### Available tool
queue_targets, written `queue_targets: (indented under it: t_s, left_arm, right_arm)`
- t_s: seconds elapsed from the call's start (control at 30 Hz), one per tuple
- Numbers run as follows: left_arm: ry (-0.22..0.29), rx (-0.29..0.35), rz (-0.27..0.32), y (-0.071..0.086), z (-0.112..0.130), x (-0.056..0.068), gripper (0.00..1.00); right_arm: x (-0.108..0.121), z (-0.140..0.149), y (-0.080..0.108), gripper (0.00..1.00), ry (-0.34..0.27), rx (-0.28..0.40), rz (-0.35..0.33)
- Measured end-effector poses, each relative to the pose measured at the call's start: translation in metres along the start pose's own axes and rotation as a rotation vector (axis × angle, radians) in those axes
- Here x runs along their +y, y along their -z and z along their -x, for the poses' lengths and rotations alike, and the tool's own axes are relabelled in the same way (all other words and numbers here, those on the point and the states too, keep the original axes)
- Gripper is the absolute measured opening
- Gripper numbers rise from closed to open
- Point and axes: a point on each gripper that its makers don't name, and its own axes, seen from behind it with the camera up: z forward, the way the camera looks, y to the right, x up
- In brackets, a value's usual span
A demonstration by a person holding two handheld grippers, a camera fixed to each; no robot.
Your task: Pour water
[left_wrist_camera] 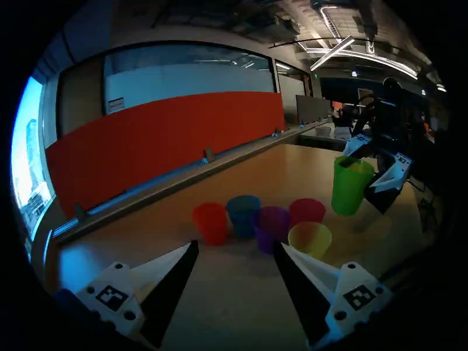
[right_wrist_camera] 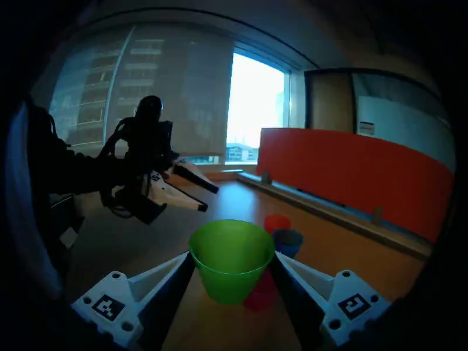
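Table (left_wrist_camera: 234, 295): cups (left_wrist_camera: 272, 225) central; right gripper (right_wrist_camera: 233, 257) holds green cup (left_wrist_camera: 350, 186).

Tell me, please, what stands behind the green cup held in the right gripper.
Behind the green cup peek an orange-red cup, a blue cup and a pink-red cup, each partly covered; anything directly behind its body is hidden.

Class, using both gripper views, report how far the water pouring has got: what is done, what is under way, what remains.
Done: the right gripper is shut on the green cup and holds it off the table. Under way: the cup is upright beside the five coloured cups; the left gripper is open and empty. Left: tipping it over one of them; no water is visible.
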Motion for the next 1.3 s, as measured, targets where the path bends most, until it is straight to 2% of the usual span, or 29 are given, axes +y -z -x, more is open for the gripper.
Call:
queue_targets:
  t_s: [0.2,0.47,0.67,1.07,1.3]
  left_arm:
    - [-0.005,-0.006,0.017,-0.011,-0.002,0.001,0.93]
    - [-0.013,-0.005,0.070,-0.026,-0.009,0.006,0.94]
    - [-0.019,-0.013,0.082,-0.039,-0.011,0.002,0.94]
    - [-0.027,-0.040,0.110,-0.067,-0.013,0.001,0.93]
    - [-0.024,-0.044,0.098,-0.085,-0.013,-0.007,0.94]
  right_arm:
    - [0.000,-0.019,0.003,0.91,-0.007,0.081,0.010]
    - [0.006,-0.031,0.007,0.91,-0.014,0.123,0.025]
    - [0.008,-0.033,0.012,0.91,-0.002,0.126,0.027]
    - [0.010,-0.034,0.016,0.91,0.005,0.122,0.030]
    - [0.014,-0.030,0.021,0.91,-0.001,0.114,0.035]
